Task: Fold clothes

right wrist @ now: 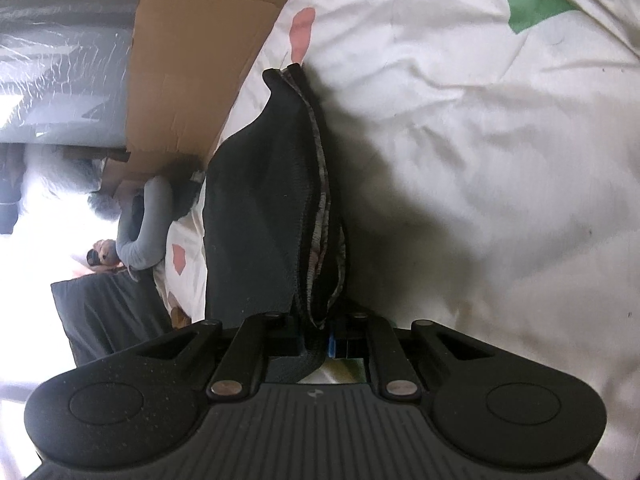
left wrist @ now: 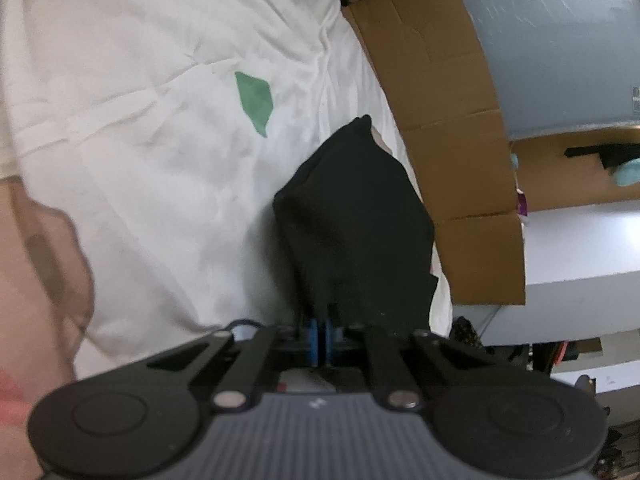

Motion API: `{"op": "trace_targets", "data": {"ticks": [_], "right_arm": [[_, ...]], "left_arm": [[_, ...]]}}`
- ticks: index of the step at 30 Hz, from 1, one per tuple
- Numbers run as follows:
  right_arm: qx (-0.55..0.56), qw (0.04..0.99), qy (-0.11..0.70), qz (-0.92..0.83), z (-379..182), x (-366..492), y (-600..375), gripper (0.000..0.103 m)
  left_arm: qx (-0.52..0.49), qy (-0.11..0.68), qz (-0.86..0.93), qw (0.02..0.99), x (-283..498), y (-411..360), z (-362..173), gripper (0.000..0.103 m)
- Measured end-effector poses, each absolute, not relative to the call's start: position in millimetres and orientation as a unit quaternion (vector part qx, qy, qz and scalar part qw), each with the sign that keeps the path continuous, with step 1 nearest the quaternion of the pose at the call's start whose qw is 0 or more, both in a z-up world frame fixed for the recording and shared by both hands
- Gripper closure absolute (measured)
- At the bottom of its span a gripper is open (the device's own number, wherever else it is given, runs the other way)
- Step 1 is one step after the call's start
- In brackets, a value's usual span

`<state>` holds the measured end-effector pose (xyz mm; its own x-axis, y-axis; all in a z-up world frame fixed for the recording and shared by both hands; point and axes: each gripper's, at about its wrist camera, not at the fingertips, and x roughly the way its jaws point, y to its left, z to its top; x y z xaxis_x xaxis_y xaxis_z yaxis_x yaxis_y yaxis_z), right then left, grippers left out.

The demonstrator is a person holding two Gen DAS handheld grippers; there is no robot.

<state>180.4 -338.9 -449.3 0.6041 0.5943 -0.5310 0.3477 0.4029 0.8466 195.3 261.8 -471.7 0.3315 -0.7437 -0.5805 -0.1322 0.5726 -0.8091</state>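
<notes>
Black garment (left wrist: 352,216), doubled into layers, hangs above the white sheet (left wrist: 140,140), left gripper (left wrist: 323,330) and right gripper (right wrist: 320,338) jaws each clenched on an edge; folding apparently midway.

A bedroom at home.
White patterned bedsheet (left wrist: 160,160) fills the left; flattened cardboard (left wrist: 448,120) lines its right edge.
</notes>
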Motion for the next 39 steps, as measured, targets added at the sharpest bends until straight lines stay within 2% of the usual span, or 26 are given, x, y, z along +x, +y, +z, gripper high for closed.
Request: {"op": "trace_targets", "data": {"ticks": [18,26,39], "right_arm": [[0.499,0.703,0.488,0.135,-433.1,162.1,-304.8,0.095],[0.450,0.732,0.490,0.147,-419.5,169.5,-313.1,0.095],[0.435,0.754,0.475,0.128,-407.3,180.6,-344.9,0.096]], "left_arm": [[-0.370,0.581,-0.188,0.700,143.1,301.2,-451.5,0.100],[-0.355,0.610,-0.199,0.680,126.8,292.4,-449.1,0.100],[-0.308,0.661,-0.249,0.637,110.9,259.4,-451.8,0.100]]}}
